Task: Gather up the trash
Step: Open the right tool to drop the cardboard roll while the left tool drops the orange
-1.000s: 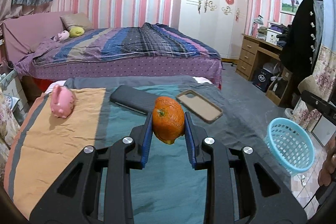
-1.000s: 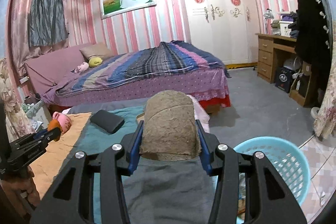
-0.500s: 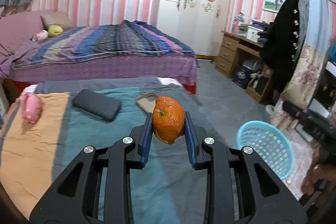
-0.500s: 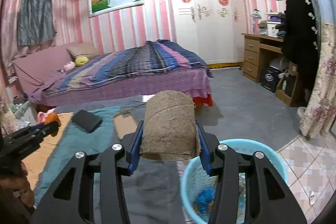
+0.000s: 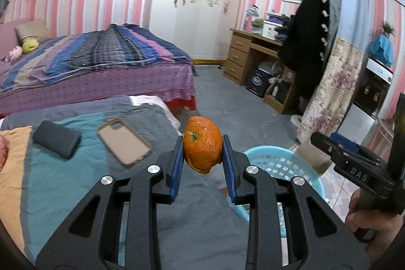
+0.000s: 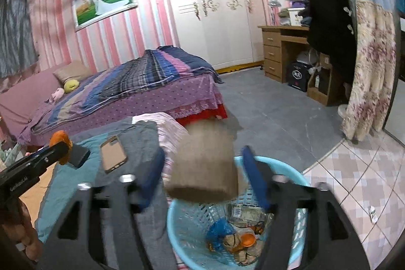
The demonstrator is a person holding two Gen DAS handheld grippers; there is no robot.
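My left gripper [image 5: 202, 152] is shut on an orange peel [image 5: 202, 143], held above the bed's edge beside the light blue basket [image 5: 286, 166]. In the right wrist view my right gripper [image 6: 202, 163] has its jaws wide apart, and a brown cardboard roll [image 6: 203, 166] is blurred between them, clear of both pads, over the basket [image 6: 177, 224]. The basket holds several pieces of trash [image 6: 240, 234]. The left gripper with the peel [image 6: 59, 141] shows at the left of the right wrist view.
A tan phone case [image 5: 124, 141] and a dark case [image 5: 57, 138] lie on the teal blanket [image 5: 63, 181]. A large bed [image 5: 96, 62] stands behind. A desk [image 5: 255, 55] and hanging coat [image 5: 308, 42] are at the right. The floor is tiled by the basket [image 6: 354, 181].
Both grippers swung right toward the basket. The right gripper opened over it and the cardboard roll came loose. The left gripper kept its hold on the peel.
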